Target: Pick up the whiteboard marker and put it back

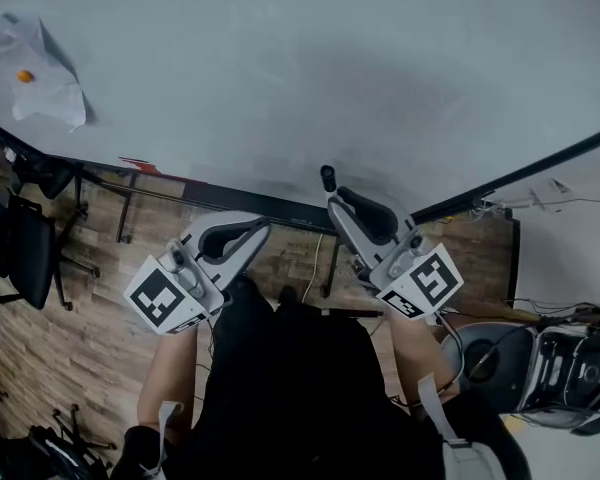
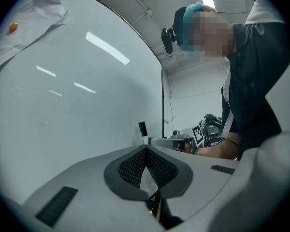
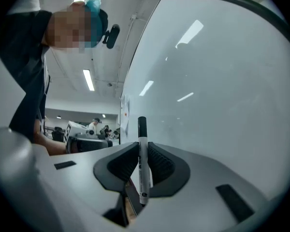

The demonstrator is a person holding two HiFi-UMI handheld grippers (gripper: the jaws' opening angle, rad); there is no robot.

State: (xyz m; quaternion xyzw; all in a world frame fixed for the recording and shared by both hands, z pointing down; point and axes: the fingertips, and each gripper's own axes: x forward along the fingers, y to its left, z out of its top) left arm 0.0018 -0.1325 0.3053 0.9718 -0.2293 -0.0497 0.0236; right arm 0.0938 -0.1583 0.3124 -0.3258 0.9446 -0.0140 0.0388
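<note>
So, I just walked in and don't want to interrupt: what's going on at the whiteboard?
A person stands facing a whiteboard with tongs in each hand. The right tongs are clamped on a whiteboard marker, held upright with its black cap on top, near the board. The left tongs are shut and empty, alongside. The marker has not been put back yet.

light: dim head view | glare: ceiling lights (image 3: 88, 79) streak whiteboard (image 3: 222, 81) | edges: fisheye curve, black corners
</note>
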